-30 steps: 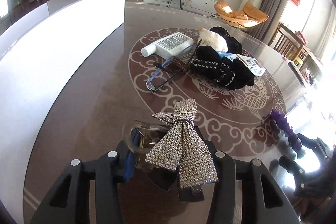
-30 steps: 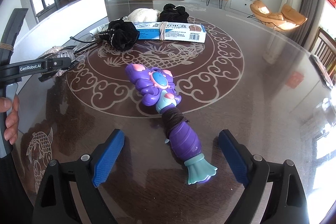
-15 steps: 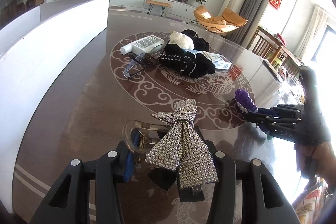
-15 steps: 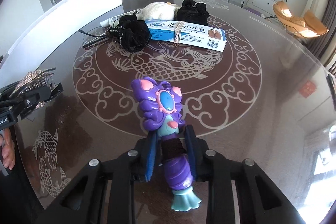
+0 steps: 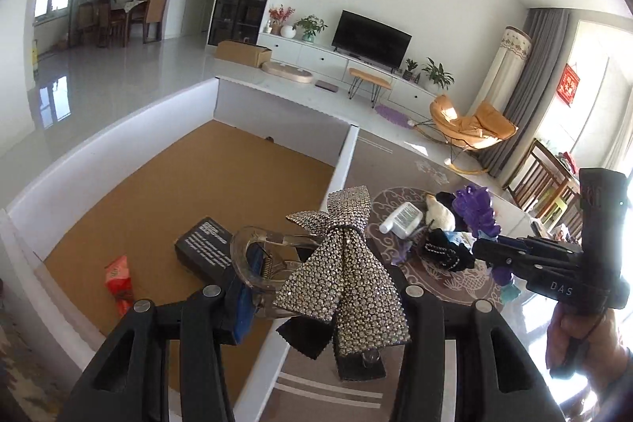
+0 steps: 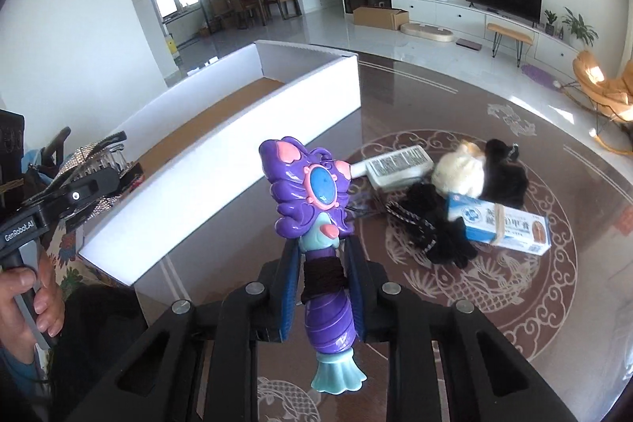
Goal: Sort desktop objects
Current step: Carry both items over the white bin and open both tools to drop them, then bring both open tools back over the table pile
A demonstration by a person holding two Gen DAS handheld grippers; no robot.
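Observation:
My left gripper point(image 5: 316, 303) is shut on a rhinestone bow hair clip point(image 5: 344, 275) and holds it in the air over the near right wall of a big white box point(image 5: 99, 161) with a brown floor. My right gripper point(image 6: 322, 275) is shut on the handle of a purple toy wand point(image 6: 312, 192), lifted clear of the table and standing upright beside the box's long wall point(image 6: 245, 180). In the left wrist view the right gripper point(image 5: 554, 263) and the wand point(image 5: 474, 210) appear at the right. In the right wrist view the left gripper point(image 6: 67, 192) with the clip point(image 6: 87, 161) shows at the left edge.
Inside the box lie a black carton point(image 5: 203, 248) and a red packet point(image 5: 118, 279). On the patterned table point(image 6: 514, 303) sit a white bottle point(image 6: 397, 163), a cream plush point(image 6: 459, 175), black hair ties point(image 6: 506, 176) and a blue-white carton point(image 6: 506, 222). A hand holds each gripper.
The right gripper closed on the wand and lifted it off the table. Both grippers rose and swung left, so the white box's inside now shows under the left one.

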